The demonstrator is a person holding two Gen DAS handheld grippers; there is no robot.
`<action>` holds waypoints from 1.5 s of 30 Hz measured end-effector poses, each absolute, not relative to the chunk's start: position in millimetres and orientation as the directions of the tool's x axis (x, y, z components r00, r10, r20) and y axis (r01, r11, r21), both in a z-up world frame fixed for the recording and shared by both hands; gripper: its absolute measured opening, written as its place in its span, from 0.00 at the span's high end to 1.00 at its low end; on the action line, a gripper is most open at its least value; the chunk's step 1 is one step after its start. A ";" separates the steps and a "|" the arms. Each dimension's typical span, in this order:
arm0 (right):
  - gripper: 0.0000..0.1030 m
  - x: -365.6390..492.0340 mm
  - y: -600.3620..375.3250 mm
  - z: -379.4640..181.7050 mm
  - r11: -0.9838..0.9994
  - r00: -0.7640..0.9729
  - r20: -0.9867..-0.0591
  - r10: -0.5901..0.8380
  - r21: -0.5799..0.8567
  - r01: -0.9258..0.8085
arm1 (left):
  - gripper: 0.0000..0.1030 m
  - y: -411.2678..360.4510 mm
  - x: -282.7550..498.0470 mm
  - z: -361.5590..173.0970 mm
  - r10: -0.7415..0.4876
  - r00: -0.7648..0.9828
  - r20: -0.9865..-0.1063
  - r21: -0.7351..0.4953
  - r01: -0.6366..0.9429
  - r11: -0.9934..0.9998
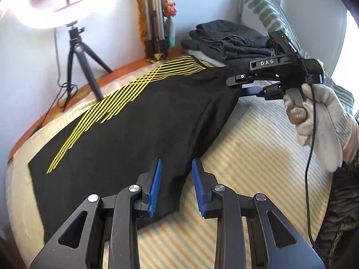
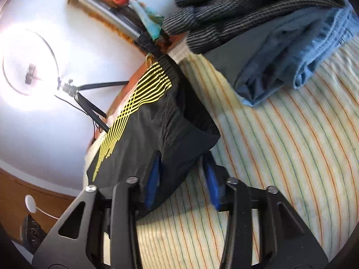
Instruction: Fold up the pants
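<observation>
Black pants (image 1: 125, 123) with yellow stripes lie lengthwise on a striped bed (image 1: 246, 157). My left gripper (image 1: 177, 186) is at their near end, blue pads apart; the fabric edge runs between them, against the left pad only. A gloved hand (image 1: 325, 121) holds my right gripper (image 1: 235, 87) at the far waistband corner. In the right wrist view the pants (image 2: 157, 121) bunch between the spread, blurred pads of the right gripper (image 2: 182, 179). The cloth drapes over the left pad and stands clear of the right one. The pants' right edge looks raised off the bed (image 2: 280, 157).
A stack of folded dark and blue clothes (image 1: 231, 40) (image 2: 258, 22) sits at the head of the bed beside a green striped pillow (image 1: 264, 9). A ring light on a tripod (image 1: 76, 51) stands on the wooden ledge left of the bed. A folded tripod (image 1: 154, 18) leans on the wall.
</observation>
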State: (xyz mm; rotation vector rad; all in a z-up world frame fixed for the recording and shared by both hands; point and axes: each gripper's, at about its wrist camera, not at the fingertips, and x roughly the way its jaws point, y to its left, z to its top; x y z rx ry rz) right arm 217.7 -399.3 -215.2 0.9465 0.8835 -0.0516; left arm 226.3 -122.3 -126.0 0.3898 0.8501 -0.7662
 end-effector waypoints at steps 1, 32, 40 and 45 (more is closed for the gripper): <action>0.57 218.1 -401.3 -216.9 0.596 0.660 -0.675 0.330 0.691 0.409 | 0.74 -127.8 228.4 -130.6 -0.438 0.416 -0.797 0.020 0.743 0.669; 0.31 165.3 -486.9 -121.3 0.558 0.813 -0.552 0.183 0.739 0.376 | 0.44 -355.0 241.7 -155.1 -0.383 0.424 -0.821 0.225 0.856 0.466; 0.31 159.4 -494.9 -122.1 0.507 0.833 -0.517 0.199 0.781 0.364 | 0.48 -350.9 255.4 -170.1 -0.406 0.365 -0.838 0.122 0.850 0.513; 0.31 158.8 -496.6 -121.9 0.496 0.835 -0.508 0.211 0.792 0.356 | 0.68 -340.5 269.4 -171.9 -0.440 0.353 -0.826 0.058 0.829 0.556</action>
